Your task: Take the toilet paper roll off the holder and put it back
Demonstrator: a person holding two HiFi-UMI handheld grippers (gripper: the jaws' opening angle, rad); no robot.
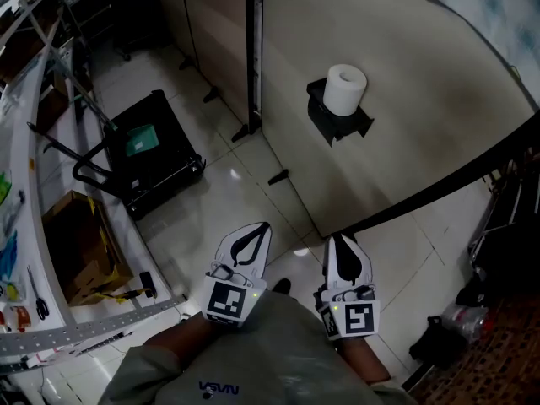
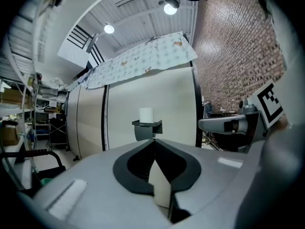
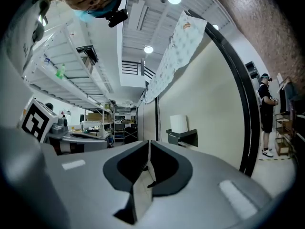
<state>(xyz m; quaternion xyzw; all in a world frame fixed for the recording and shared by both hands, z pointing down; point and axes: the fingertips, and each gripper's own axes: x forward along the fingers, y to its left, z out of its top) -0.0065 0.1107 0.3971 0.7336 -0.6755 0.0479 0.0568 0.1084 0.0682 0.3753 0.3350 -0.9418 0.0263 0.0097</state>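
Only the head view looks down on the ground. At its far left is a white metal shelf frame point(image 1: 25, 192), then a brown cardboard box point(image 1: 80, 247), then a black cart point(image 1: 160, 163) with something green lying in it. All of these stand on glossy white floor tiles point(image 1: 228, 201).

The left gripper view alone shows a pale patterned cloth point(image 2: 143, 58) draped over the top of the cream partition panel point(image 2: 143, 97), with a red-brown brick wall point(image 2: 233, 51) to the right. The right gripper view alone shows a person point(image 3: 267, 111) standing far off at its right edge, past the panel's black border.

The left tool point(image 1: 263, 224) and the right tool point(image 1: 340, 239) sit side by side, close to the wearer's body. Both are aimed at the panel and are well apart from it. Each tool's own view shows its jaws pressed together with nothing between them.

The white toilet paper roll point(image 1: 346, 89) stands upright on the black wall-mounted holder point(image 1: 337, 123) fixed to the panel, ahead of both tools and untouched.

There is one roll, one holder and two tools. The left gripper view also shows two lit round ceiling lamps point(image 2: 109, 28).
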